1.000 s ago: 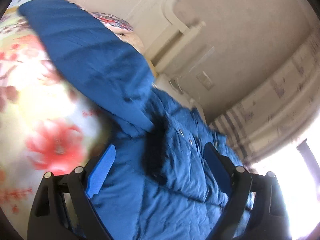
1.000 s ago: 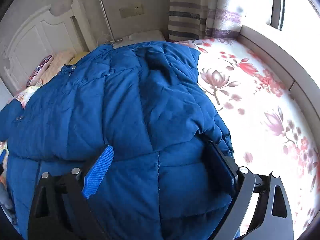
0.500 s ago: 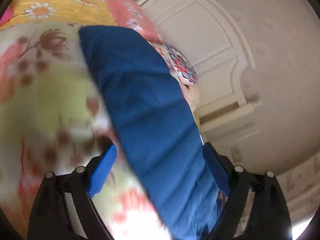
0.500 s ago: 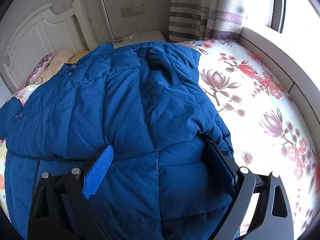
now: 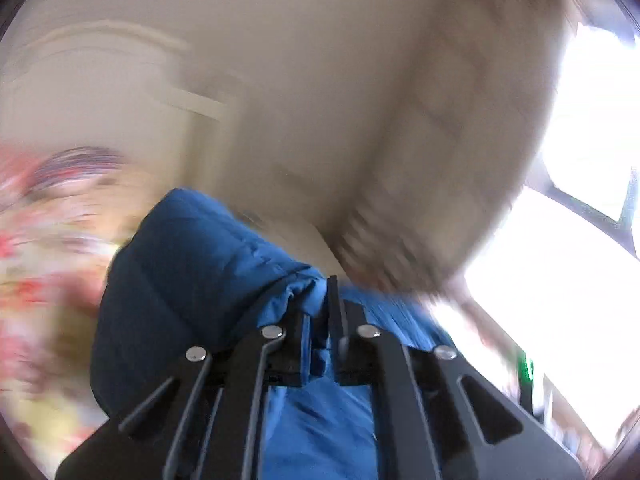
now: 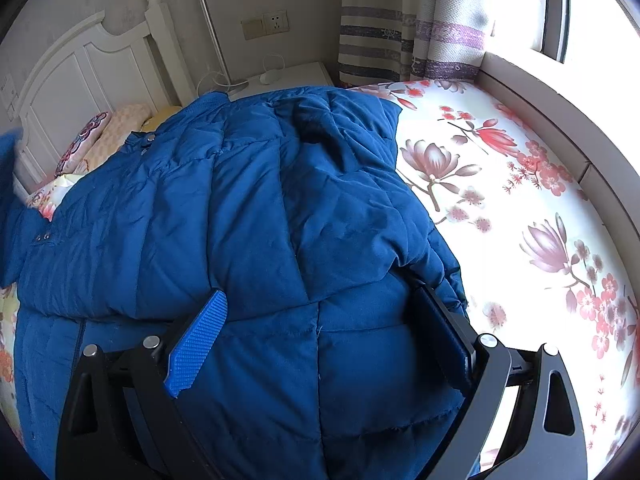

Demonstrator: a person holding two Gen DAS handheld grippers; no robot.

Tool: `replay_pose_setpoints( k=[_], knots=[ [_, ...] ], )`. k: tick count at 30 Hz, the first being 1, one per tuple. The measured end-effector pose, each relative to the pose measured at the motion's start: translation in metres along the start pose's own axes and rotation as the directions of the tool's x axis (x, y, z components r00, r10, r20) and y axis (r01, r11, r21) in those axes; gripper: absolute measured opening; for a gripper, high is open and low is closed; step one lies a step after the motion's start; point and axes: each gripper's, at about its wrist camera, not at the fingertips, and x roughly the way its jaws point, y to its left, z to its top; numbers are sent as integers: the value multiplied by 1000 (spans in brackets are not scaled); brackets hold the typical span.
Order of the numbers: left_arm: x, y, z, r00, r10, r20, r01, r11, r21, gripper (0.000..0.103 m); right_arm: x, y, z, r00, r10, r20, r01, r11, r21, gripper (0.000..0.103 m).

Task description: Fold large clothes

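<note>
A large blue quilted jacket (image 6: pixel 256 216) lies spread on a bed with a floral sheet (image 6: pixel 520 200). My right gripper (image 6: pixel 320 316) is open, its fingers spread just above the jacket's near part. In the blurred left wrist view, my left gripper (image 5: pixel 322 320) is shut on a fold of the blue jacket (image 5: pixel 188 264), holding it lifted with the wall behind. A raised blue piece of the jacket shows at the far left edge of the right wrist view (image 6: pixel 8 152).
A white headboard (image 6: pixel 80 72) and pillows (image 6: pixel 104 136) stand at the far left. A white nightstand (image 6: pixel 288 76) with a cable sits by the wall. A striped curtain (image 6: pixel 400 28) and a window ledge (image 6: pixel 560 120) run along the right.
My left gripper has closed on the jacket's sleeve and swung upward, the view now pointing at the wall. My right gripper has stayed open over the jacket.
</note>
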Motion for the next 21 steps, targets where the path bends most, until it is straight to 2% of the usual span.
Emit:
replay_pose_setpoints(
  k=[1, 2, 3, 4, 5, 6, 7, 8, 10, 12, 13, 15, 16, 17, 18, 19, 20, 21],
  knots=[
    [15, -21, -11, 999, -2, -47, 4, 998, 55, 14, -1, 0, 0, 1000, 3, 1, -3, 1000, 3, 90],
    [38, -48, -30, 993, 20, -115, -5, 991, 131, 27, -1, -1, 0, 1000, 5, 3, -5, 1000, 5, 90],
    [58, -63, -48, 983, 39, -181, -9, 986, 164, 39, -1, -2, 0, 1000, 9, 4, -9, 1000, 8, 90],
    [82, -73, -72, 960, 35, -278, 14, 985, 172, 54, -2, -3, -1, 1000, 11, 4, -11, 1000, 10, 90],
    [93, -78, -87, 947, 46, -317, 13, 983, 183, 56, -2, -4, -1, 1000, 17, 6, -17, 1000, 14, 90],
    [102, -84, -105, 937, 89, -337, -11, 974, 228, 56, -2, -5, -1, 1000, 21, 7, -21, 1000, 16, 90],
    [105, -92, -118, 930, 136, -341, -30, 954, 298, 61, -3, -6, -1, 1000, 26, 8, -26, 999, 19, 90],
    [103, -99, -123, 926, 152, -345, -28, 940, 341, 71, -3, -6, -1, 1000, 29, 8, -29, 999, 20, 90],
    [89, -108, -121, 933, 139, -331, 2, 920, 393, 79, -3, -8, -1, 999, 35, 9, -36, 999, 24, 90],
    [64, -115, -118, 948, 158, -278, -18, 895, 445, 79, -3, -10, -1, 999, 42, 11, -42, 999, 27, 90],
    [48, -121, -115, 959, 170, -228, -37, 870, 492, 80, -3, -11, -1, 999, 46, 13, -47, 998, 30, 90],
    [24, -136, -114, 971, 208, -117, -92, 779, 620, 87, -4, -13, -1, 998, 55, 16, -56, 998, 35, 90],
    [15, -143, -117, 972, 229, -51, -131, 709, 693, 90, -4, -13, -1, 998, 57, 17, -58, 998, 37, 90],
    [1, -149, -125, 967, 254, 29, -186, 620, 762, 91, -4, -14, -1, 998, 56, 17, -57, 998, 35, 90],
    [-8, -149, -130, 960, 269, 73, -220, 569, 792, 91, -4, -14, -1, 998, 55, 16, -56, 998, 34, 90],
    [-15, -143, -129, 960, 269, 77, -225, 578, 784, 91, -4, -15, -1, 998, 54, 16, -55, 998, 33, 90],
    [-20, -137, -125, 963, 260, 67, -220, 622, 751, 92, -4, -14, -1, 998, 55, 17, -56, 998, 34, 90],
    [-27, -120, -115, 968, 245, 51, -214, 707, 674, 92, -4, -14, -1, 998, 55, 17, -56, 998, 34, 90]
  ],
)
